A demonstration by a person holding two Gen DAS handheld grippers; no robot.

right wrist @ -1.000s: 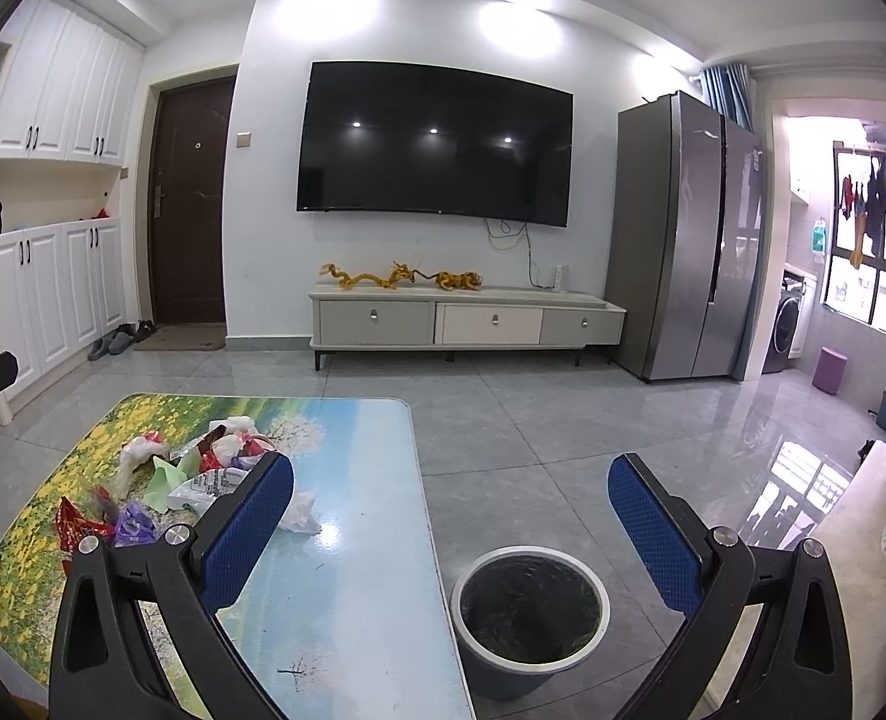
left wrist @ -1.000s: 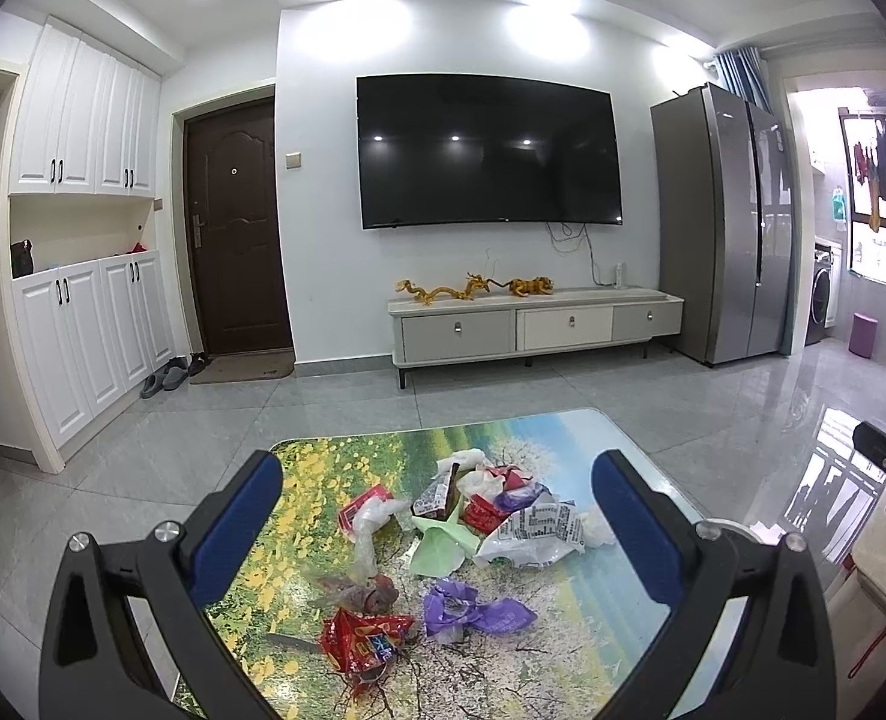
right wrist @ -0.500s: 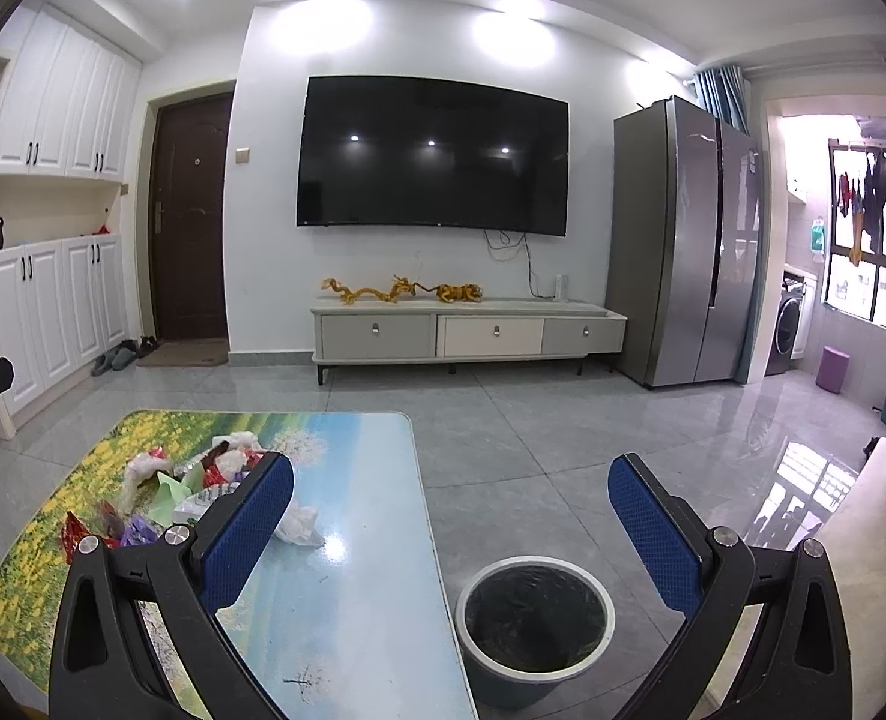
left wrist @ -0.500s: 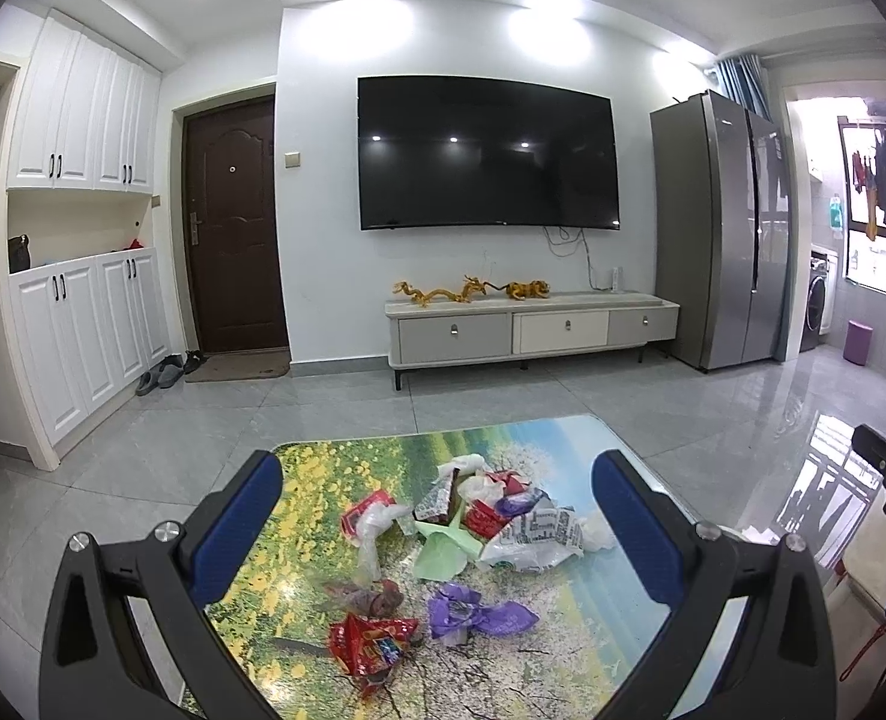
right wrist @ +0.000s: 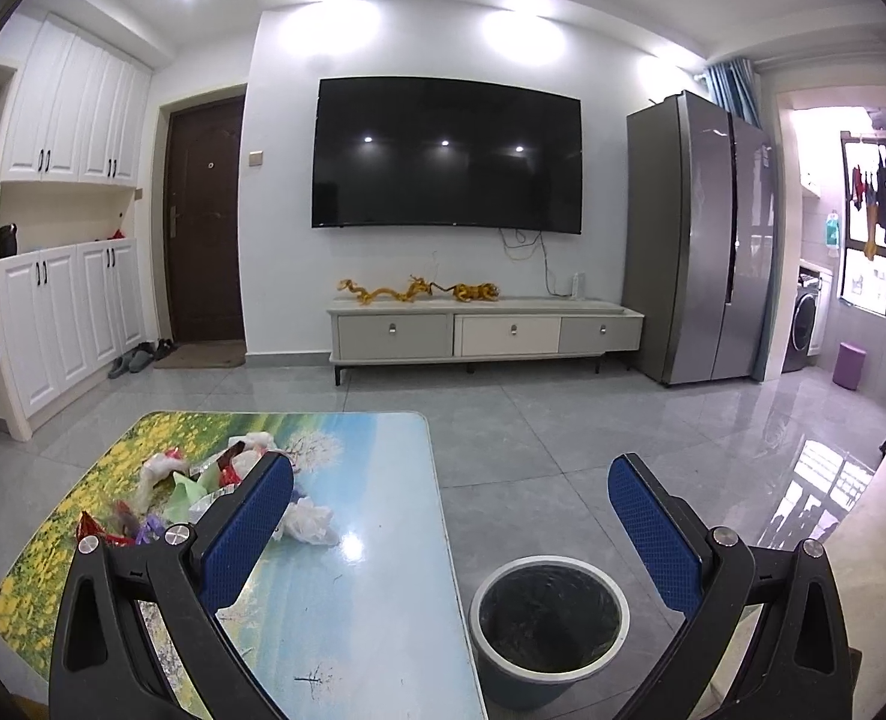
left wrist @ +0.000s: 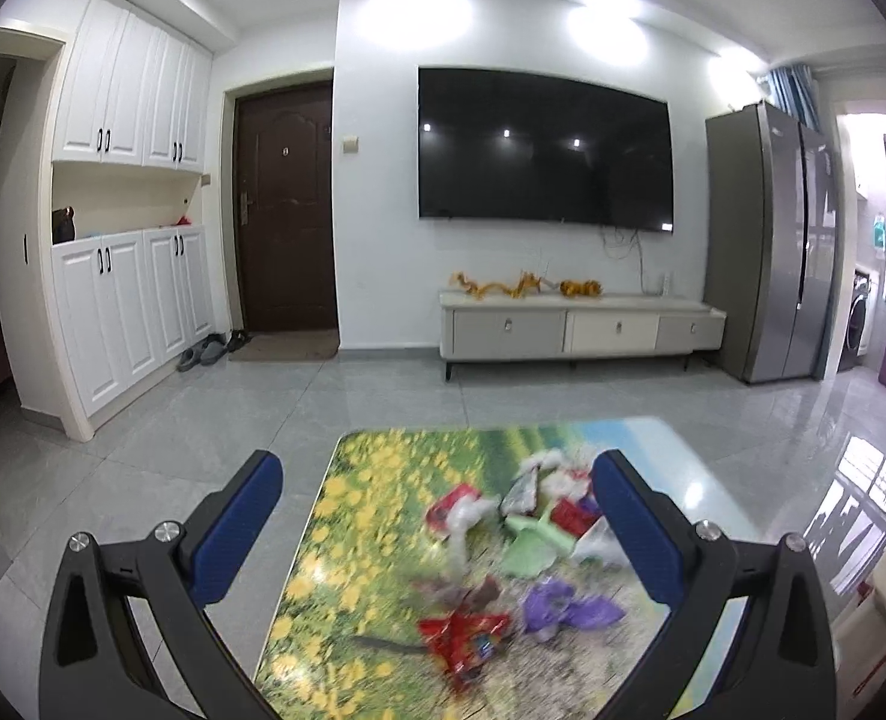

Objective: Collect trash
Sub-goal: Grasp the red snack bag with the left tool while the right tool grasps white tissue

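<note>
- Jaws of the left gripper (left wrist: 437, 531) stand wide apart and hold nothing; their blue pads frame the lower half of the left wrist view, above the worktop.
- Jaws of the right gripper (right wrist: 450, 531) are likewise spread and bare, low in the right wrist view, one over the worktop edge and one over the floor.
- Worktop (right wrist: 377, 546) is a glossy slab printed with yellow flowers, green field and blue sky; it fills the lower left of the right wrist view and shows scratches near its bottom edge.
- Trash (left wrist: 521, 534) lies in a loose heap on the flowered part of the worktop, lower centre-right of the left wrist view, smeared by motion blur: a red wrapper (left wrist: 467, 645) nearest, a purple wrapper (left wrist: 563, 606) just beside it, a pale green scrap (left wrist: 530, 549) and white crumpled bits beyond.
- White crumpled plastic (right wrist: 308, 519) sits apart from the heap, on the blue part of the worktop, just right of the left pad in the right wrist view.
- Bin (right wrist: 548, 630), round, white-rimmed and lined in black, stands on the floor beside the worktop, bottom centre-right of the right wrist view.
- Grey gloss floor tiles (right wrist: 563, 420) stretch to the far wall, reflecting window light at the right.
- At the back: a low TV cabinet (right wrist: 485, 333) bearing gold dragon ornaments (right wrist: 419, 291), a wall-hung television (right wrist: 446, 156), a grey fridge (right wrist: 701, 240) at right, a dark door (right wrist: 206, 222) and white cupboards (right wrist: 65, 210) at left.
</note>
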